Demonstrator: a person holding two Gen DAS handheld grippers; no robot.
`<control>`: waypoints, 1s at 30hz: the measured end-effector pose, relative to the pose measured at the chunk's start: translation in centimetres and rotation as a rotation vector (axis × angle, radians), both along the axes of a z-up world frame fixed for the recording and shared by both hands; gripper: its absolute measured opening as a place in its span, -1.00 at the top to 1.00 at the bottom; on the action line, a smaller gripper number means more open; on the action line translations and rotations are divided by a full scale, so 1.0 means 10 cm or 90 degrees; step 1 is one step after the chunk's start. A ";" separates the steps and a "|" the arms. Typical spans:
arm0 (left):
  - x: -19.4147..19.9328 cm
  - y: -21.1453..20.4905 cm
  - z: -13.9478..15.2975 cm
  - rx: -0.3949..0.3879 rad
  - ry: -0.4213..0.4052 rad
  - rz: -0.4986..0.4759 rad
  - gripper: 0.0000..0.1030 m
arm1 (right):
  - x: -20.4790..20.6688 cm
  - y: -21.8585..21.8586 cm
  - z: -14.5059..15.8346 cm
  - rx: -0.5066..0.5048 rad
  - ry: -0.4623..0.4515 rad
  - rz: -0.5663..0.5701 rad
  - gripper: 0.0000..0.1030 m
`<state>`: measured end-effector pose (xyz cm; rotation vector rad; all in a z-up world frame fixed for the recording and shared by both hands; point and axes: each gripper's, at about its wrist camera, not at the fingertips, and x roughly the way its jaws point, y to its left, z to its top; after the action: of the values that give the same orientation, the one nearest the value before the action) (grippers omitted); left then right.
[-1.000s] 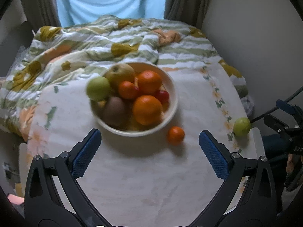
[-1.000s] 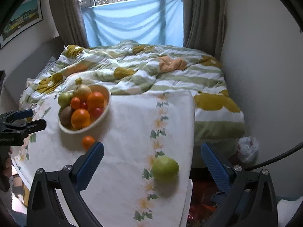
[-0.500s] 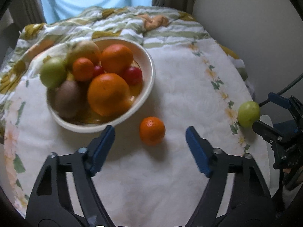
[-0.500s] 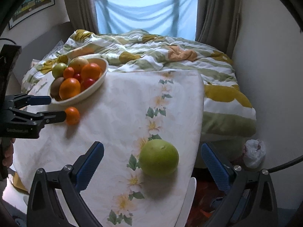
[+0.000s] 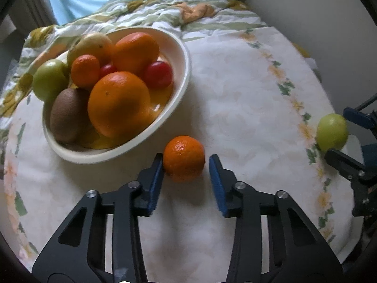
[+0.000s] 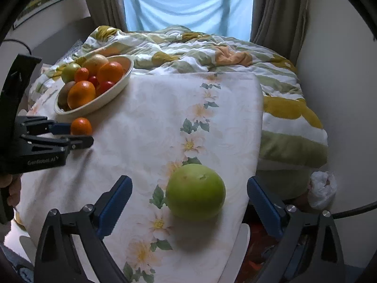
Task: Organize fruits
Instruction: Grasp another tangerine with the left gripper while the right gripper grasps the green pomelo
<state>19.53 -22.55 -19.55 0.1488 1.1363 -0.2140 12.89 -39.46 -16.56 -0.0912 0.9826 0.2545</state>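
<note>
A small orange mandarin point(image 5: 183, 158) lies on the white flowered tablecloth just in front of a cream bowl point(image 5: 181, 87) full of oranges, a kiwi, red tomatoes and green fruit. My left gripper point(image 5: 186, 162) has its blue pads on either side of the mandarin; the left pad touches it, the right pad stands a little off. A green apple point(image 6: 195, 192) lies near the table's right edge between the wide-open fingers of my right gripper point(image 6: 188, 200). The apple point(image 5: 332, 132) and right gripper also show in the left wrist view.
A rumpled flowered quilt point(image 6: 212, 49) lies on the bed behind the table. A wall point(image 6: 341, 70) is close on the right. The table edge point(image 6: 256, 141) drops off right of the apple, with a white plastic bag point(image 6: 321, 188) on the floor below.
My left gripper has moved forward to the mandarin and narrowed around it. My right gripper has moved closer to the green apple, which now sits between its open fingers.
</note>
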 end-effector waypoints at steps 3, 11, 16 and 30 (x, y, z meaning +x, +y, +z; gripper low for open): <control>0.02 0.05 -0.01 -0.016 0.009 0.011 0.21 | 0.01 0.03 -0.03 -0.001 0.014 0.010 -0.66; 0.00 0.09 0.00 -0.014 0.011 0.018 0.21 | 0.03 0.03 -0.09 -0.009 0.039 0.006 -0.45; -0.06 0.12 0.00 -0.018 0.013 0.031 0.21 | 0.06 0.02 -0.11 -0.023 0.049 -0.002 -0.23; -0.32 0.21 0.46 -0.036 -0.033 0.071 0.22 | 0.04 -0.01 0.03 -0.014 0.054 -0.016 0.03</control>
<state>16.33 -20.41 -14.92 0.0402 1.0825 -0.1416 13.28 -39.55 -16.25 -0.0882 1.0696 0.2264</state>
